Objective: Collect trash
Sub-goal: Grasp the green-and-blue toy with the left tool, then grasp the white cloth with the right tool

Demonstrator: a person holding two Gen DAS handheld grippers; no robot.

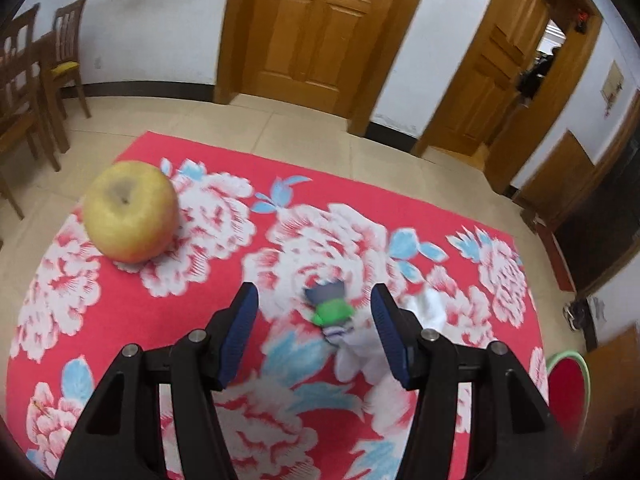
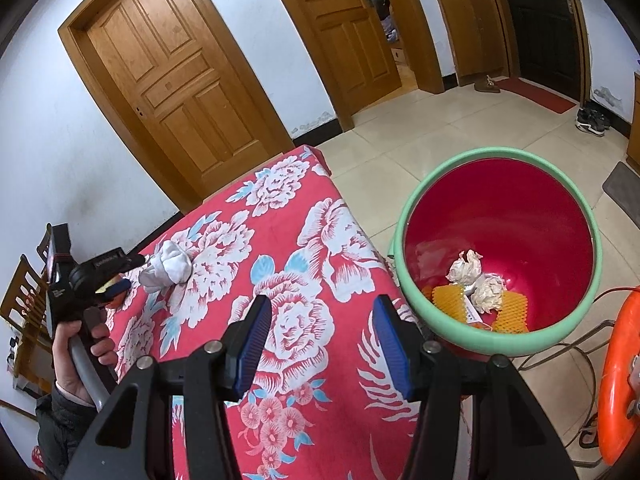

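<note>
In the left wrist view my left gripper (image 1: 314, 304) is open above the red floral tablecloth (image 1: 192, 320). A white sock with a green and grey patch (image 1: 334, 312) lies between its fingers, a bit towards the right one. In the right wrist view my right gripper (image 2: 320, 320) is open and empty over the table's right edge. The same white sock (image 2: 170, 266) lies far left beside the left gripper (image 2: 116, 286). A red bin with a green rim (image 2: 408, 216) stands on the floor to the right, holding crumpled paper (image 2: 478, 280) and orange mesh (image 2: 448, 300).
A yellow apple (image 1: 130, 216) sits on the cloth at the far left. Wooden chairs (image 1: 36, 92) stand at the left, wooden doors (image 1: 316, 28) behind. The bin also shows at the lower right of the left wrist view (image 1: 586, 372). An orange ring (image 2: 618, 376) is at the right edge.
</note>
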